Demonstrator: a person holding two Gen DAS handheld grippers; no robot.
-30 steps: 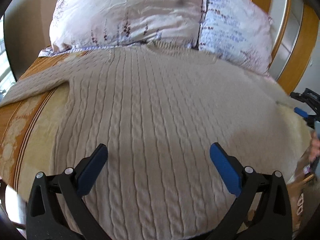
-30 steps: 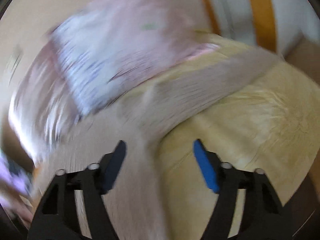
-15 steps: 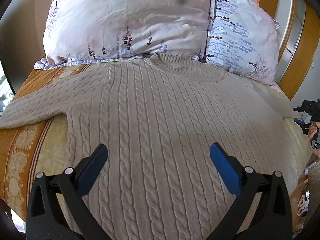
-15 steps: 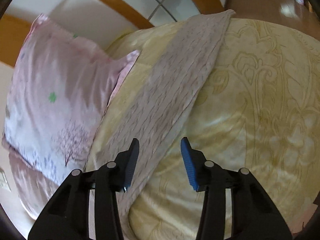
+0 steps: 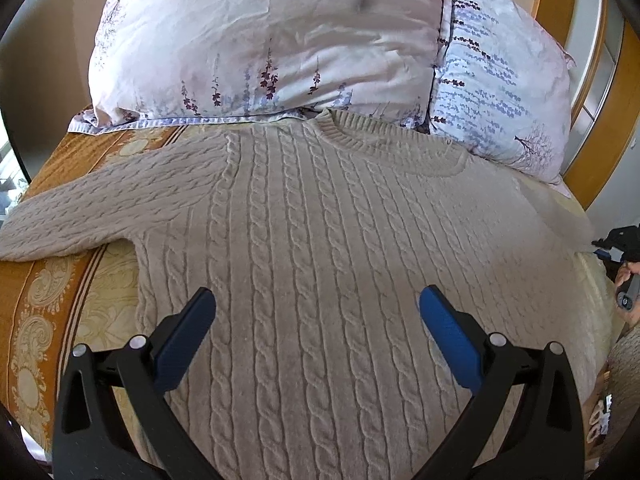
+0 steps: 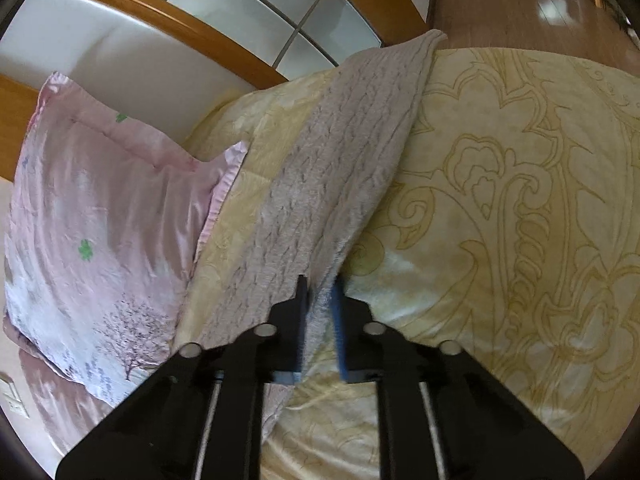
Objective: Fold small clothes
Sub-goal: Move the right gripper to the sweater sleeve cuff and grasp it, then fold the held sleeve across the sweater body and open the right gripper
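Left wrist view: a beige cable-knit sweater [image 5: 320, 248] lies spread flat, front up, on a bed covered by a yellow and orange patterned bedspread [image 5: 44, 320]. Its collar touches two floral pillows [image 5: 272, 40] at the head of the bed. One sleeve [image 5: 100, 208] stretches out toward the left edge of the bed. The left gripper [image 5: 316, 308] hovers over the sweater's lower body with its blue-padded fingers [image 5: 184, 340] spread wide, released, grasping nothing. At the far right edge, part of the other gripper and a hand can be seen (small and partly cut off).

Right wrist view: the sweater's other sleeve [image 6: 340, 184] runs diagonally across the bedspread [image 6: 520, 220] toward the bed's far corner, beside a pink floral pillow [image 6: 100, 240]. The right gripper [image 6: 320, 300] is clenched on the near edge of this sleeve, with knit fabric pinched between its narrow-set fingers. A wooden headboard [image 6: 168, 20] curves behind the pillow.

No brand, label or readable writing appears in either view.
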